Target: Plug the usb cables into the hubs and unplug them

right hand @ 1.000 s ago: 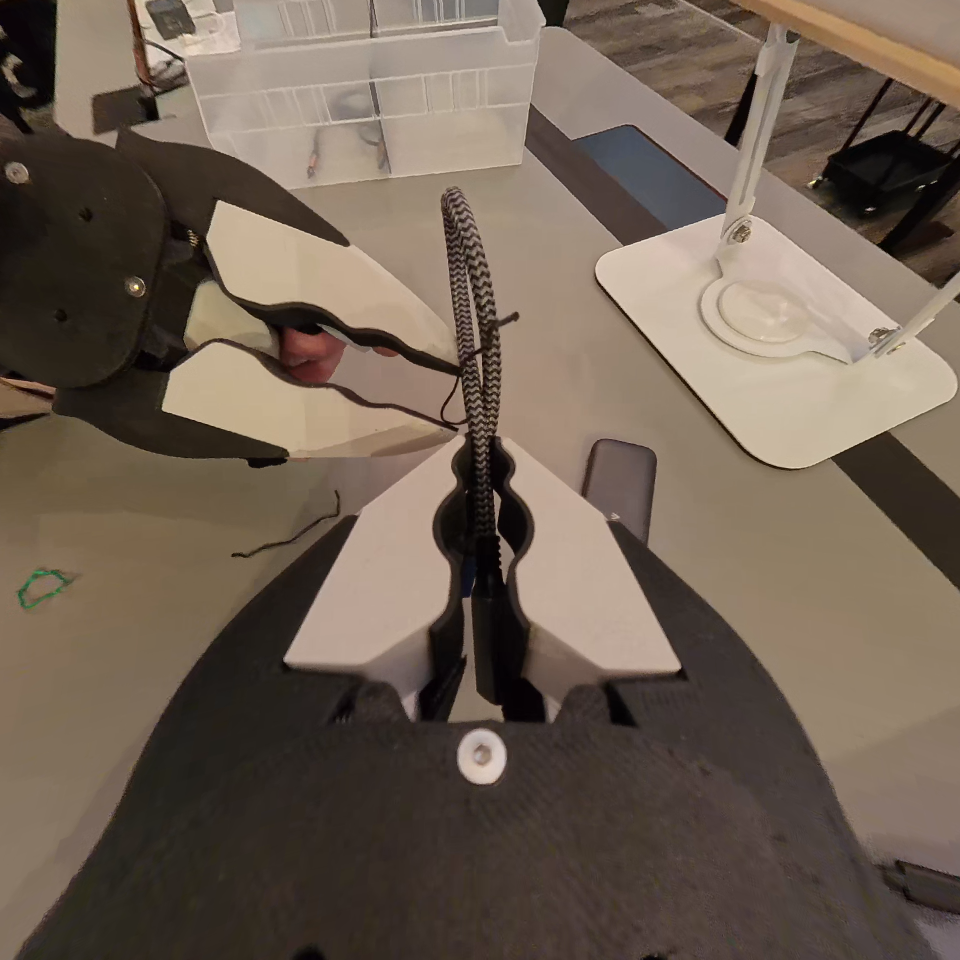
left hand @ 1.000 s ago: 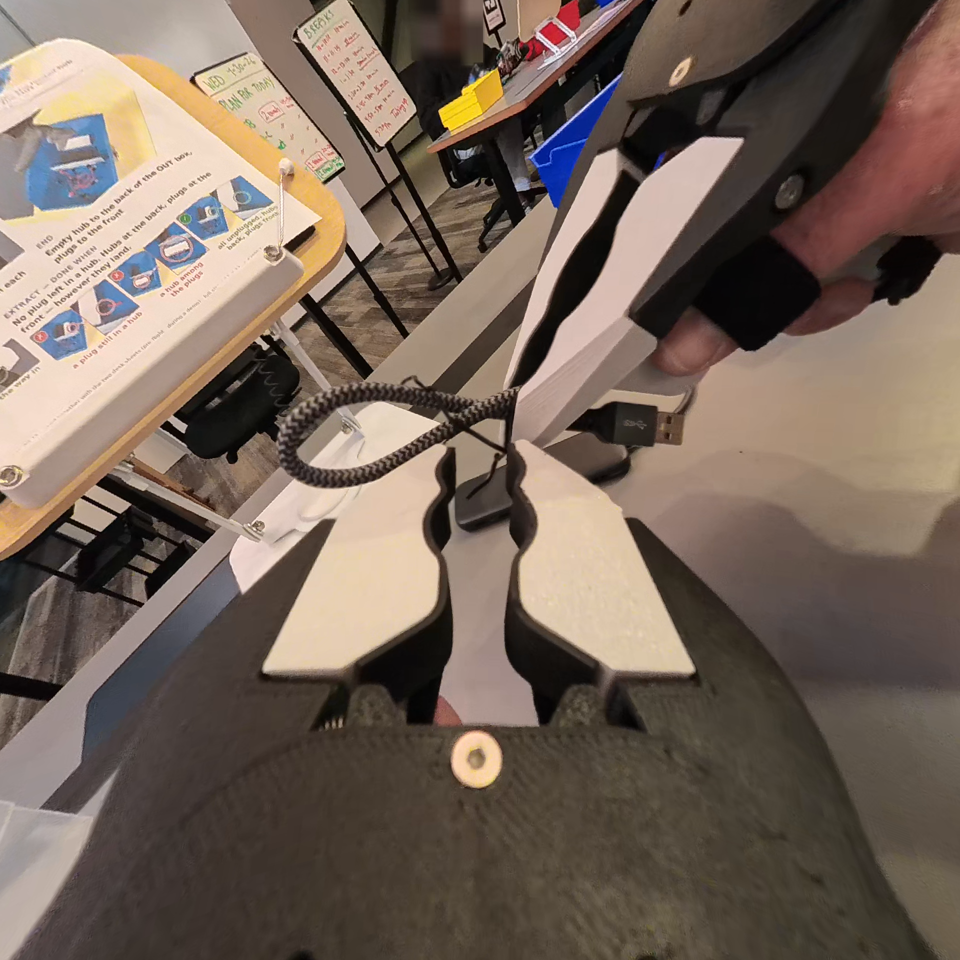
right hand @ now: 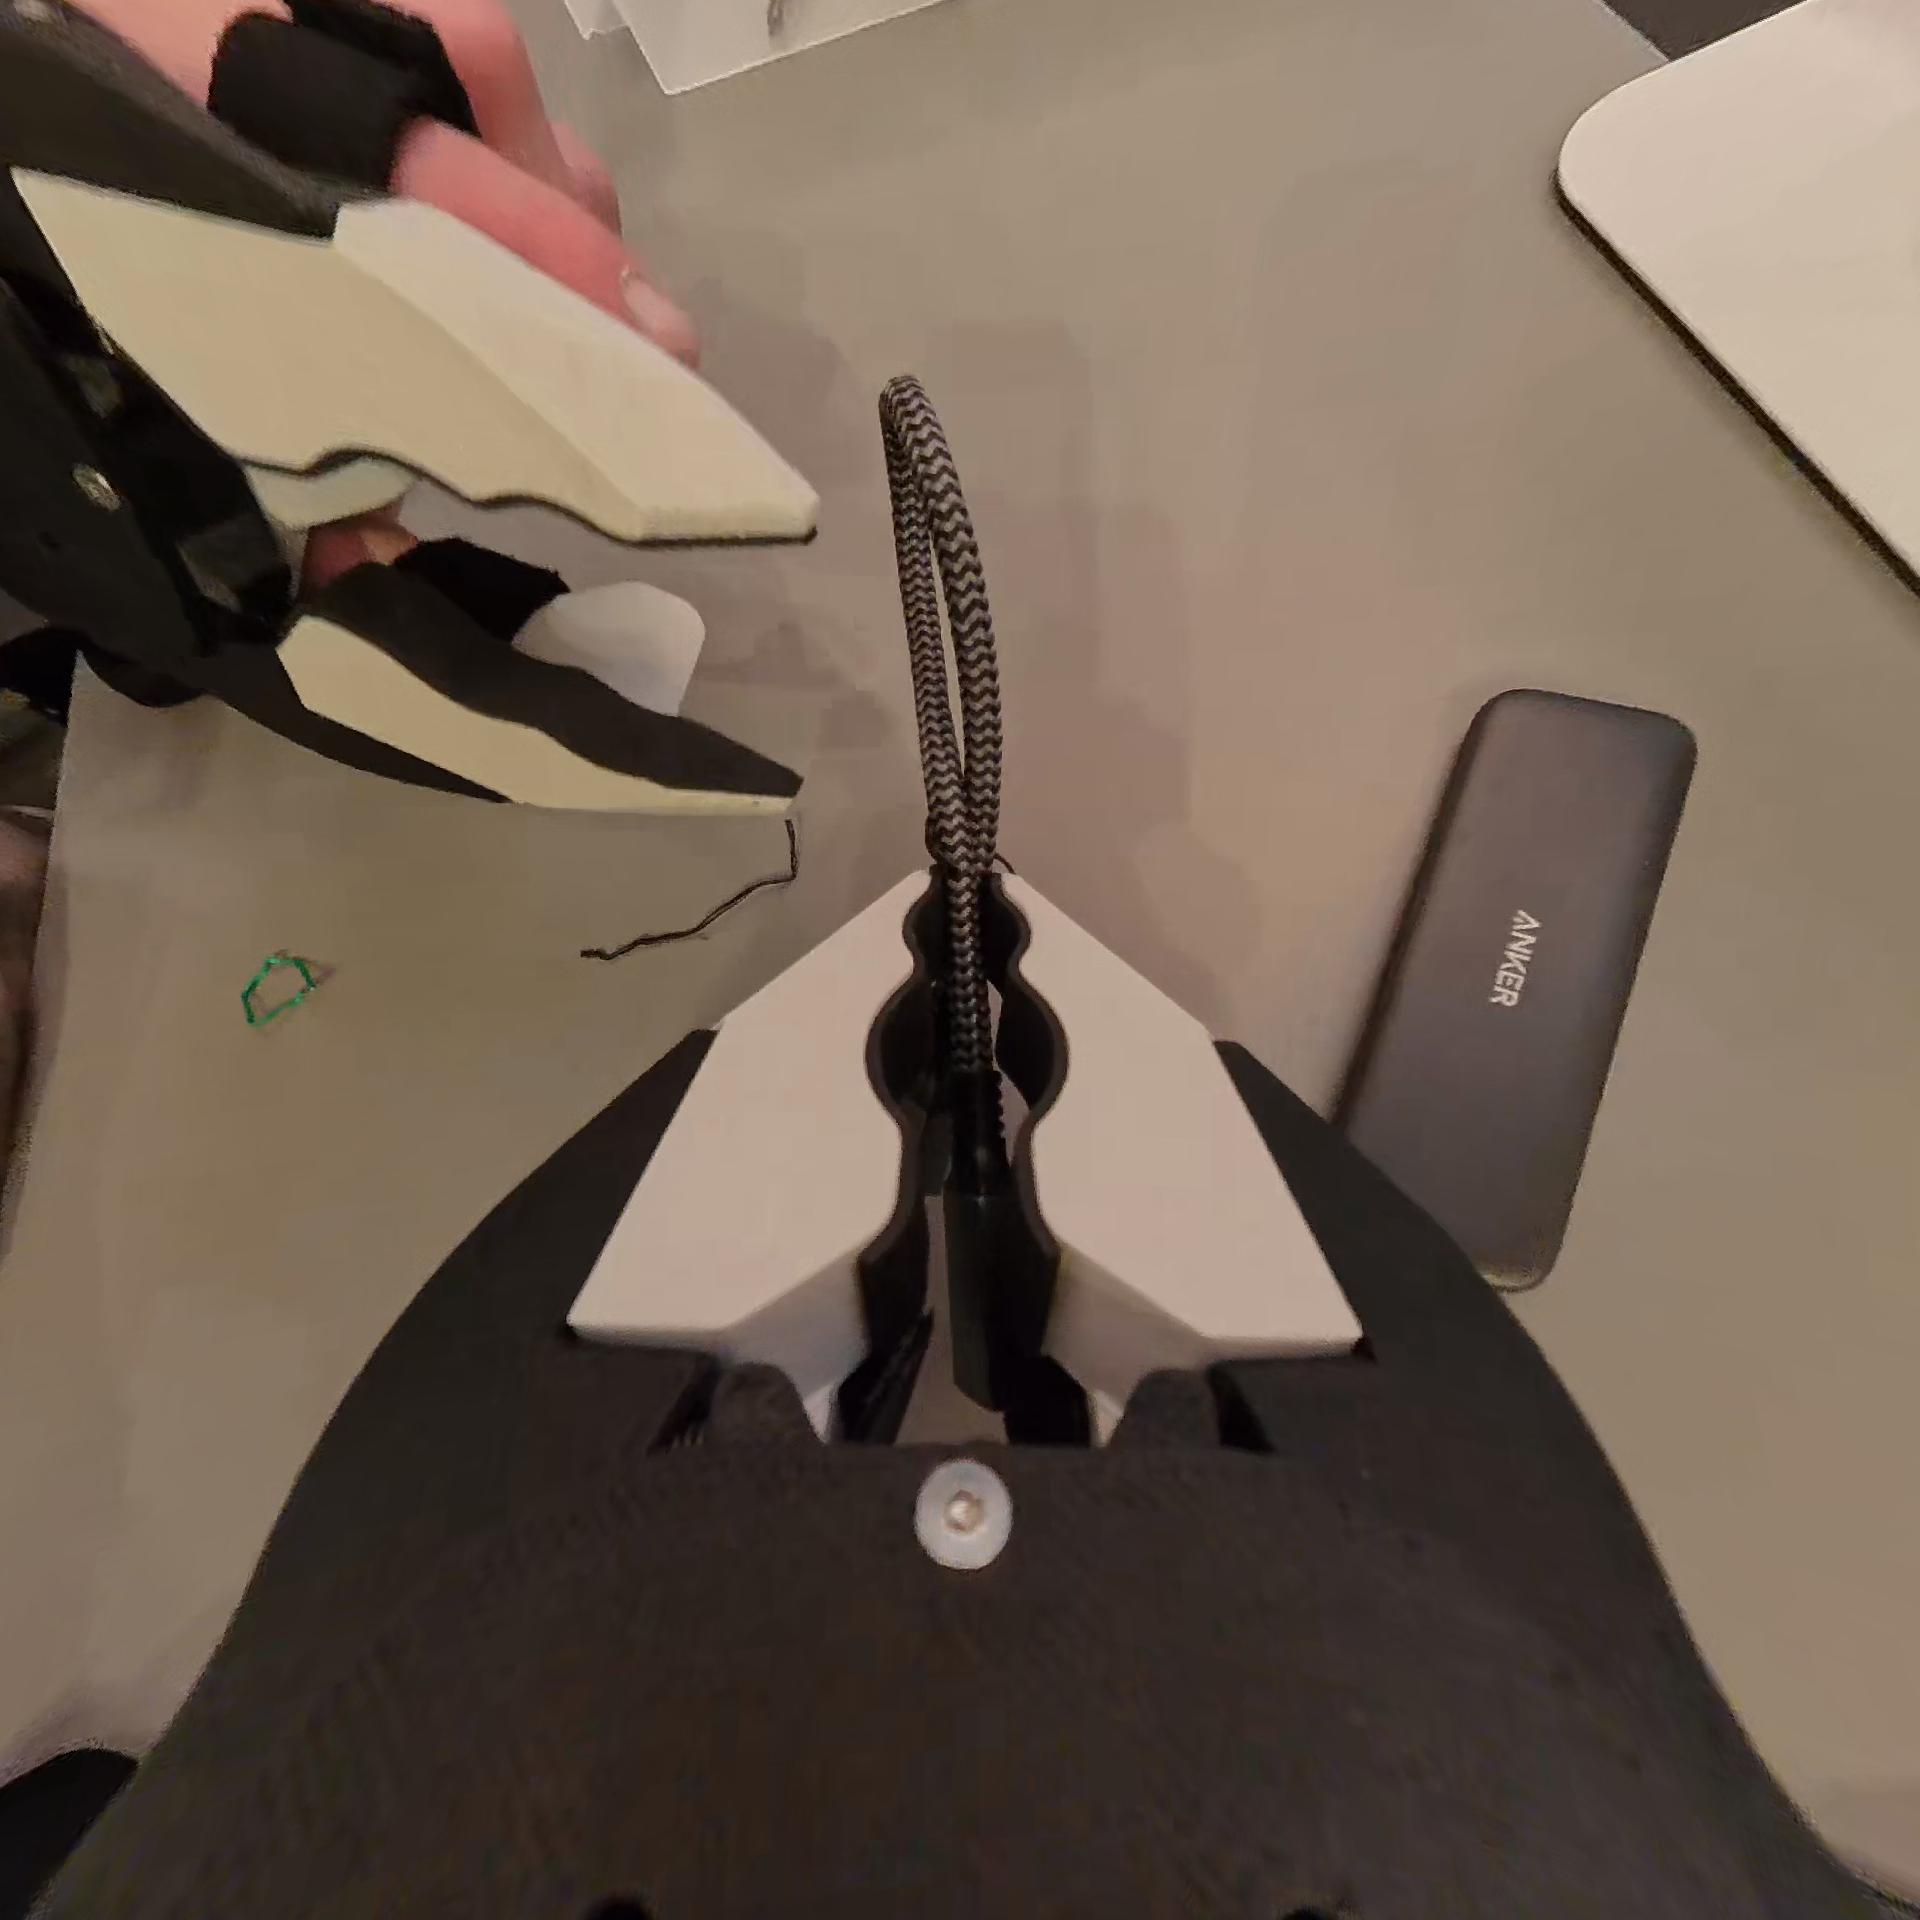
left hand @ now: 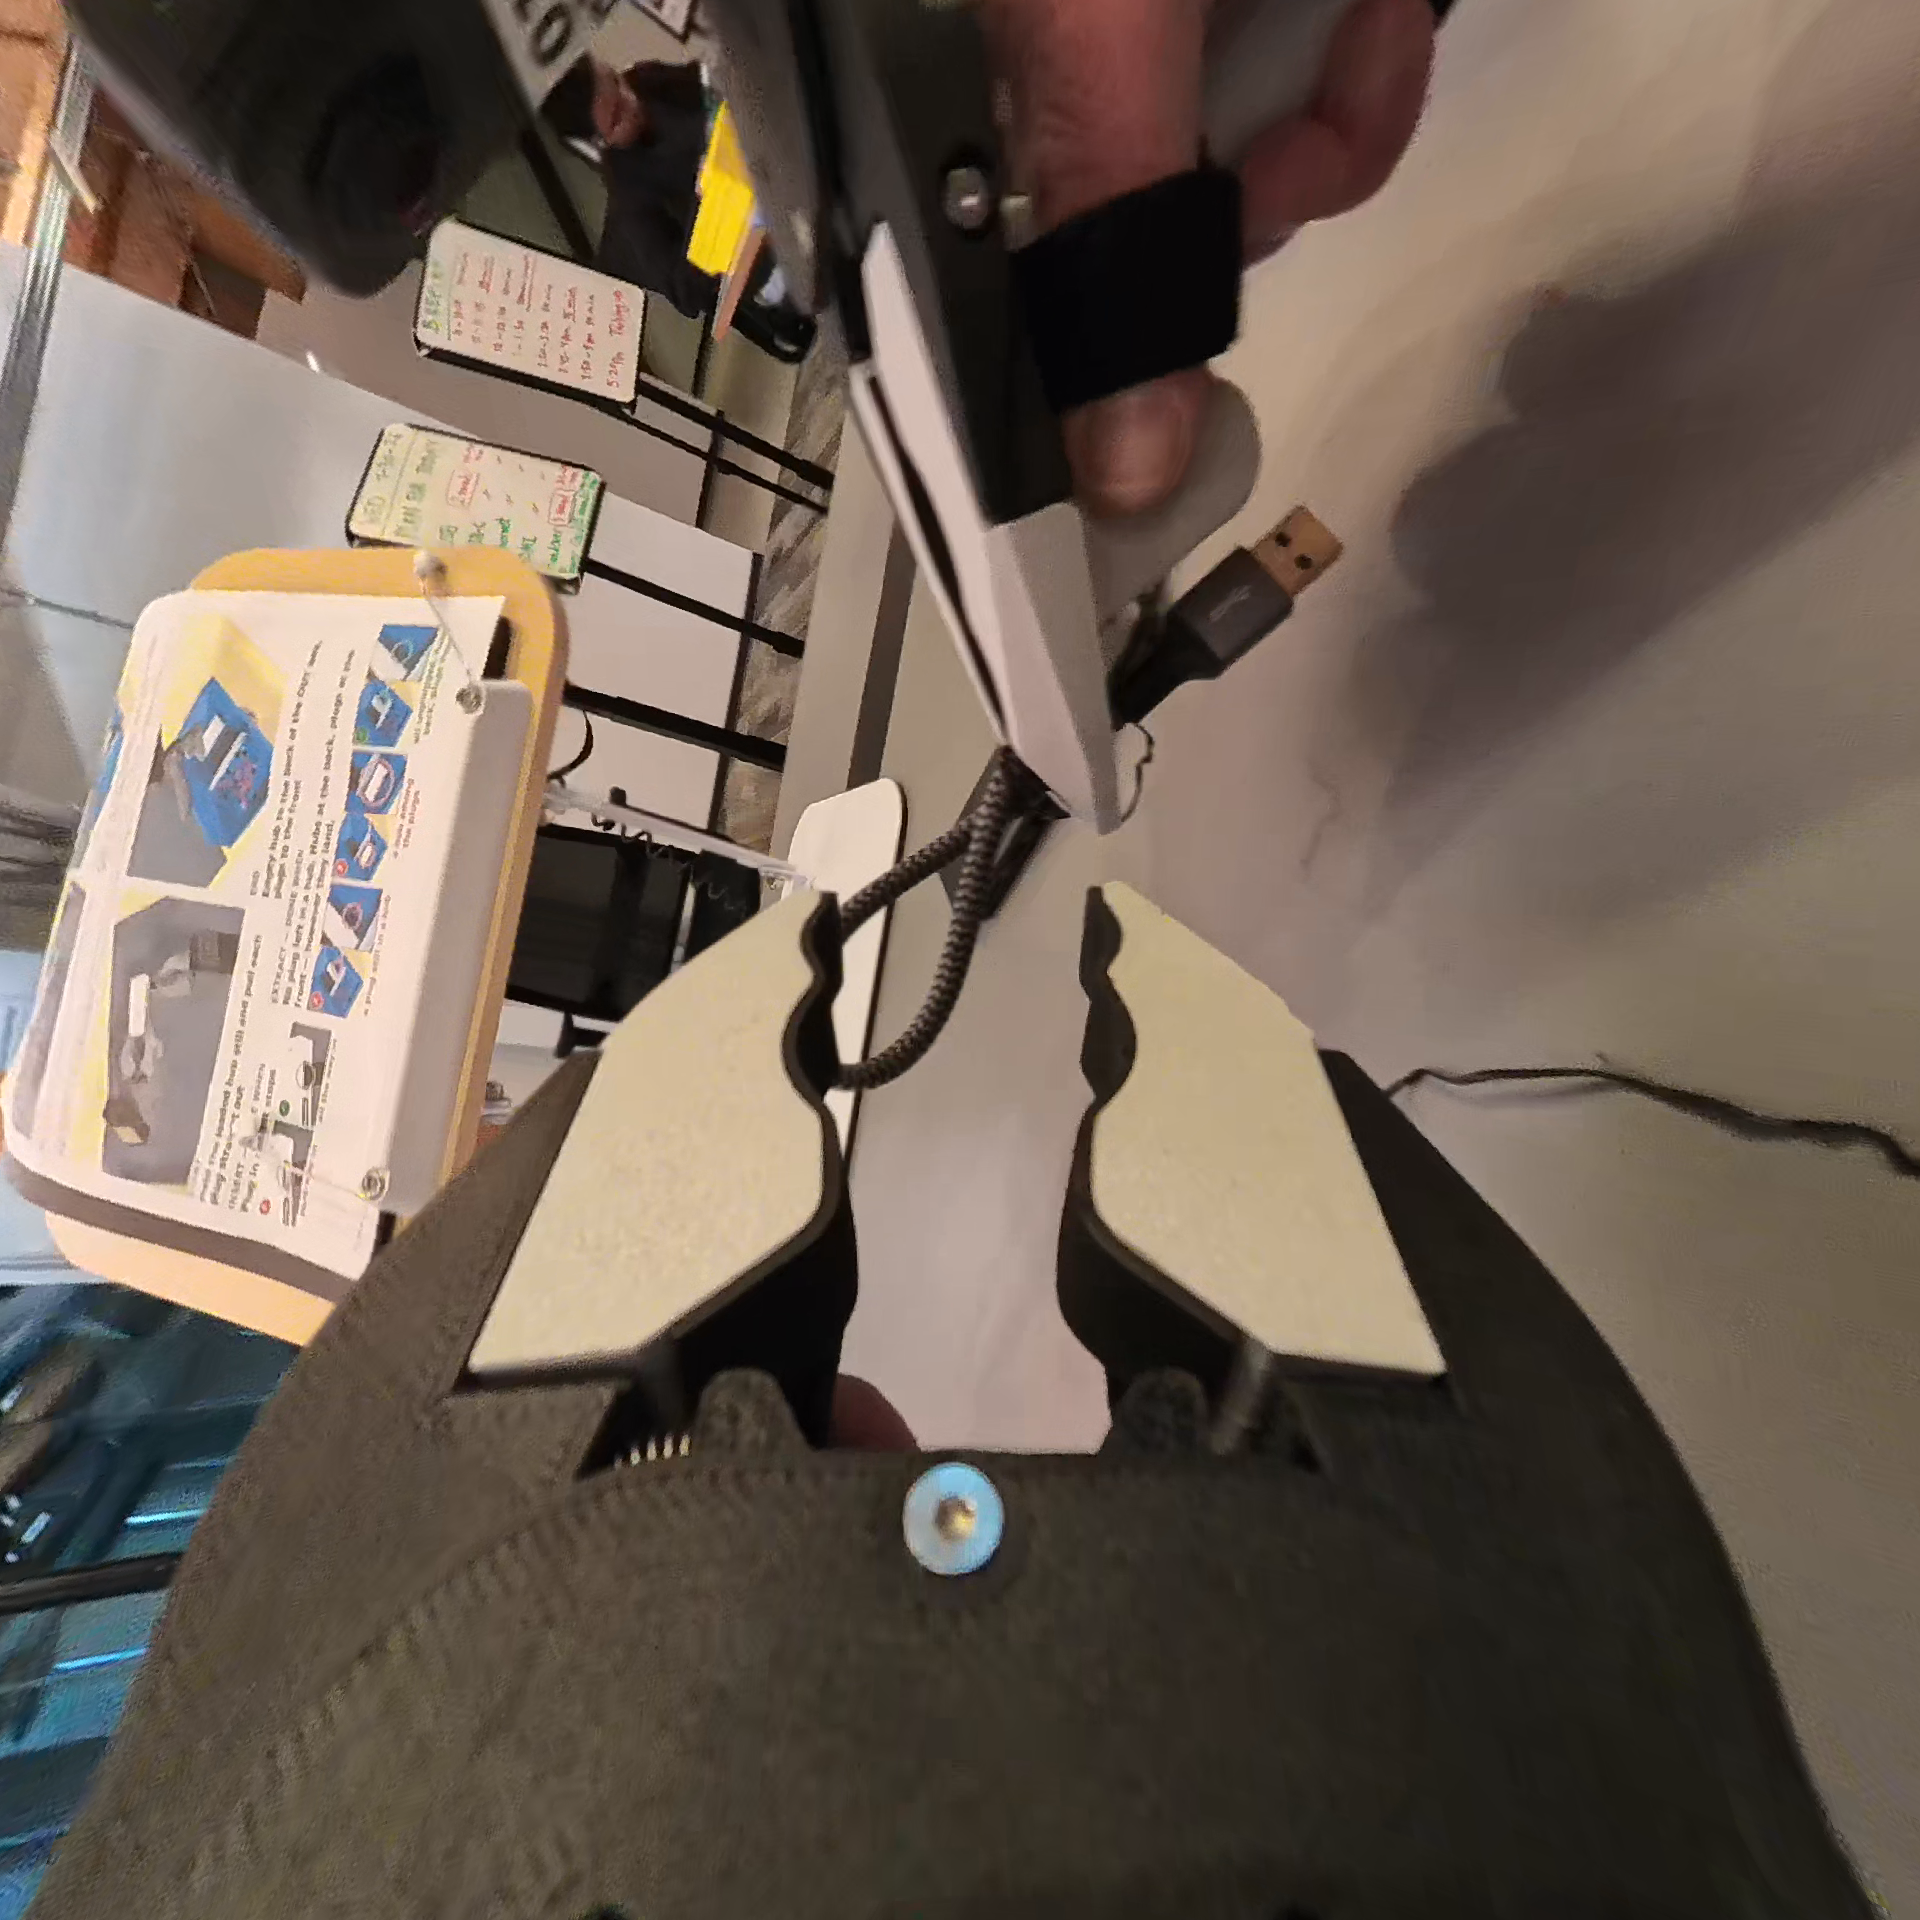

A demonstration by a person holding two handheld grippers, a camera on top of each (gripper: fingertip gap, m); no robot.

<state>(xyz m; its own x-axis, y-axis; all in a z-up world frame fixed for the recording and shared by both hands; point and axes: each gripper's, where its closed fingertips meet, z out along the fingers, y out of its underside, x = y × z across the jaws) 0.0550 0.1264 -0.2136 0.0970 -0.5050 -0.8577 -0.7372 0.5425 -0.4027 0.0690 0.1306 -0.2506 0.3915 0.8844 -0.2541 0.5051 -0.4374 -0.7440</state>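
Clenched on a folded braided USB cable, the right gripper pinches both strands between its white fingertips, with the cable's black moulded plug body sitting back in the scalloped gap between the fingers. From the right wrist view the cable's long axis runs straight ahead along the fingers, its tight loop pointing away from the camera — black-and-grey herringbone weave, stiff enough to stand unsupported. In the left wrist view the metal USB-A plug sticks out behind those fingers, angled up and to the right. A slim, dark, round-cornered USB hub lies flat on the matte grey table just right of the gripper, its length roughly parallel to the cable. Off to the left, the left gripper is released — fingers spread, holding nothing, near the loop but apart from it. A loose black thread lies beneath it.
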